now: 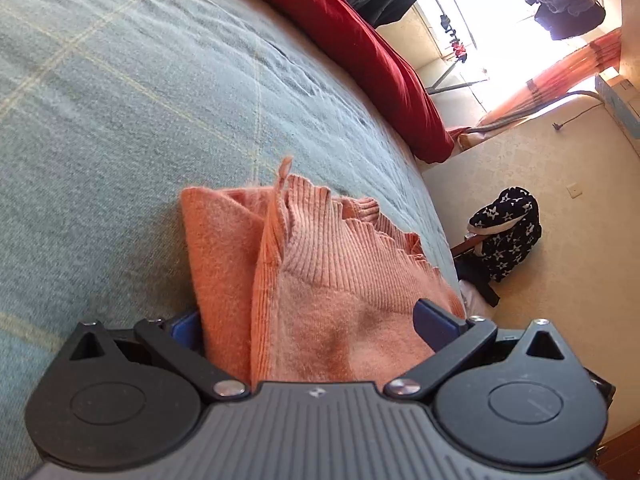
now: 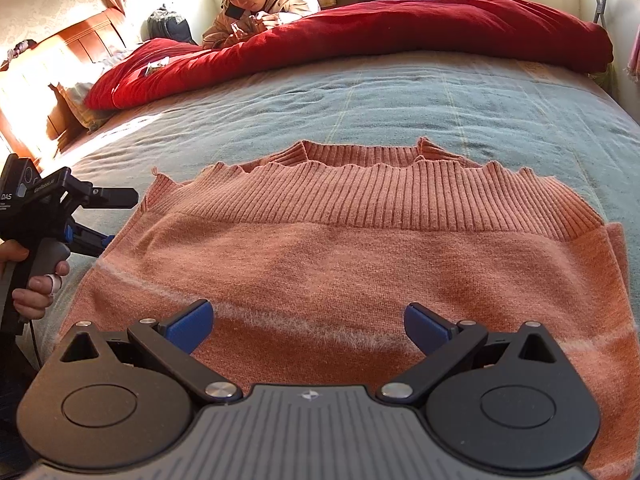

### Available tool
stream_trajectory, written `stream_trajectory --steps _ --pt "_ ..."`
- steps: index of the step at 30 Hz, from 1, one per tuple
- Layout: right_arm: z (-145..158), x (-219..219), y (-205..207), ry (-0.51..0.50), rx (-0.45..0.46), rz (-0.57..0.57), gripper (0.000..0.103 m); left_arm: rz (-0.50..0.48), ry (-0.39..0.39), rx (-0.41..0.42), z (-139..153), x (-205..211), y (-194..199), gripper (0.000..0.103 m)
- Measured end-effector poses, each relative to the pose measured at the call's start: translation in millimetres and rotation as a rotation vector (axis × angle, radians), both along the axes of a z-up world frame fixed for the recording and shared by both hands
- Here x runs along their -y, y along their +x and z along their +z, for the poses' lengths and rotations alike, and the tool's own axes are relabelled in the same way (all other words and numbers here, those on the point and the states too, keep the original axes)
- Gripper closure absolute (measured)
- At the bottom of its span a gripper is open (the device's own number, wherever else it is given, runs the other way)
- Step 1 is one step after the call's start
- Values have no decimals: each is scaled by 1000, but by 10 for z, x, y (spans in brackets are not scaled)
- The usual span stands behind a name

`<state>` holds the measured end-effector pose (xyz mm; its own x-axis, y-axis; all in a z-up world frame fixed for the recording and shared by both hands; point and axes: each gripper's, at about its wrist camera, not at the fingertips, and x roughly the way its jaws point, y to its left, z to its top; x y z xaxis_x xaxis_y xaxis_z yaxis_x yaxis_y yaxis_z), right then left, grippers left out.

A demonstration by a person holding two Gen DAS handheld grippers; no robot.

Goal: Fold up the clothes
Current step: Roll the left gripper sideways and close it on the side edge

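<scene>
- Grey-green woven bedspread (image 2: 400, 96) covers the bed; rolled red velvet quilt (image 2: 400, 24) lies along its far side, a person leaning on it.
- Salmon-pink knitted sweater with ribbed hem (image 2: 340, 240) lies flat on the bedspread — folded over, hem facing away.
- Right gripper (image 2: 308, 326) hovers over the sweater's near part, blue-padded jaws spread, holding nothing.
- Left gripper (image 1: 308, 320) at the sweater's left edge — jaws spread wide with bunched fabric between them; hand (image 2: 28, 288) on its handle.
- Star-print black backpack (image 1: 506, 232) sits on the floor.
</scene>
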<state>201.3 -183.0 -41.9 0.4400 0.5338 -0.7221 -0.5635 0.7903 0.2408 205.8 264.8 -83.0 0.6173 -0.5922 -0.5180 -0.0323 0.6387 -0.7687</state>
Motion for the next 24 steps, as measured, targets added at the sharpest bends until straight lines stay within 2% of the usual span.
stream_trajectory --steps 5,11,15,24 --pt "29 -2 -46 -1 8 5 0 -22 7 0 23 74 -36 1" --pt "49 14 -109 3 12 16 0 -38 -37 9 12 159 -444 1" --pt "52 32 -134 8 12 20 0 -55 -65 25 -15 143 -557 1" --pt "59 56 -123 3 12 -2 0 -84 -123 -26 -96 86 49 1"
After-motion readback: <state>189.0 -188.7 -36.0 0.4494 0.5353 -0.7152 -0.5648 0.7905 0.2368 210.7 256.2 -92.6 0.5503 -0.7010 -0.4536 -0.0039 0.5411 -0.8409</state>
